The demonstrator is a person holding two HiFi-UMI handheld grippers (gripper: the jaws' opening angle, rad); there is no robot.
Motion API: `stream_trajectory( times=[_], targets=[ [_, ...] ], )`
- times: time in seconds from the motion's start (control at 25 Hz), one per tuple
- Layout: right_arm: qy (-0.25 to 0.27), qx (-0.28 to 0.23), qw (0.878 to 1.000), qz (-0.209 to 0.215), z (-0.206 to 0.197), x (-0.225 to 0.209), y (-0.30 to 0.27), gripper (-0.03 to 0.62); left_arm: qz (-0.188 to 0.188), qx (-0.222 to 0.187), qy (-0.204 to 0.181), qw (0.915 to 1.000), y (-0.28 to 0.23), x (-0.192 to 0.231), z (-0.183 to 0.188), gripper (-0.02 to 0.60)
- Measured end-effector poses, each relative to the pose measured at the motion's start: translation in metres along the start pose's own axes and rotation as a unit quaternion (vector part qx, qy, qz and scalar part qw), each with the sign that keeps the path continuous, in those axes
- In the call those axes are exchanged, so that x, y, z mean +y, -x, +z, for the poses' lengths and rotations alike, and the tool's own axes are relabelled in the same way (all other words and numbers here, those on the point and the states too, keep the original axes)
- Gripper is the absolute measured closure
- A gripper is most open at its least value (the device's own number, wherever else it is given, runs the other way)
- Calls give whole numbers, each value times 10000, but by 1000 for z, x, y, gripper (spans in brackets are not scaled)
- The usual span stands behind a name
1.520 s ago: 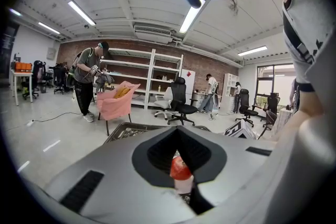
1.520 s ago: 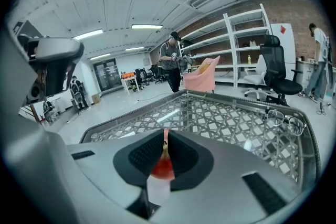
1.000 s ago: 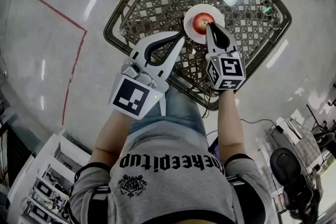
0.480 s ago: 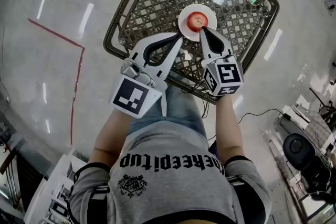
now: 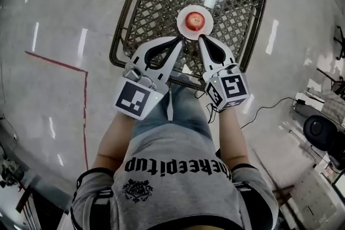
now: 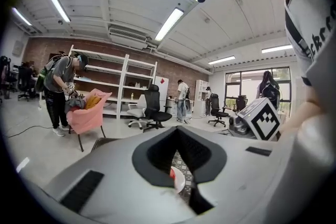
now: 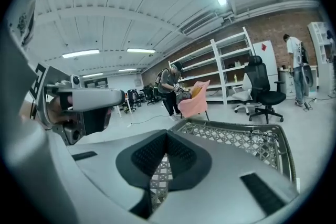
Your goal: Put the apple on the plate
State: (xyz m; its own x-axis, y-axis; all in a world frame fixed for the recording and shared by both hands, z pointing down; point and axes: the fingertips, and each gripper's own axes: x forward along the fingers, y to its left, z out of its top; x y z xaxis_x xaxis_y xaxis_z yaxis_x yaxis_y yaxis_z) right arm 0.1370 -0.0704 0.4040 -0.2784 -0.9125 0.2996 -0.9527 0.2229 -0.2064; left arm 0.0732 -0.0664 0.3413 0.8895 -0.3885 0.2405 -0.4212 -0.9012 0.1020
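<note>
tape (image 5: pixel 81 70) in red draws an angled line on the grey floor at the far left. beside it comes the left gripper (image 5: pixel 179 40), its marker cube low over the person's leg. its two jaws are pressed together at the tips with nothing held between them. through the oval gap behind those tips, the left gripper view shows a sliver of red fruit and a white rim. the tips hang over the near part of the lattice table (image 5: pixel 123 19), just beside the near rim of the plate (image 5: pixel 181 23). the apple (image 5: pixel 194 20) sits in the middle of that plate, stem end up, apart from both grippers. the right gripper (image 5: pixel 201 39) points at the plate's near rim from the other side. its jaws also meet tip to tip and hold nothing, and only lattice shows through their gap in the right gripper view. farther right a black cable (image 5: pixel 269 107) trails across the floor toward a dark office chair (image 5: pixel 323 137).
</note>
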Motion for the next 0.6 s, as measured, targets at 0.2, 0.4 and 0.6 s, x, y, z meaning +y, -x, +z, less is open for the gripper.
stream_trajectory(
  times=[0.2,0.4,0.6],
  targets=[
    [43,-232,9994,-262,5,10,15,583,-362,-109,-118,9992,1,-6,-3,563],
    [113,-434,9979,-472,17,26,37,583,-657,-220,-262,9973,10,-18,5,563],
    [172,-575,9957,-706,25,36,47,583,-935,-303,-363,9945,14,-22,11,563]
  ],
)
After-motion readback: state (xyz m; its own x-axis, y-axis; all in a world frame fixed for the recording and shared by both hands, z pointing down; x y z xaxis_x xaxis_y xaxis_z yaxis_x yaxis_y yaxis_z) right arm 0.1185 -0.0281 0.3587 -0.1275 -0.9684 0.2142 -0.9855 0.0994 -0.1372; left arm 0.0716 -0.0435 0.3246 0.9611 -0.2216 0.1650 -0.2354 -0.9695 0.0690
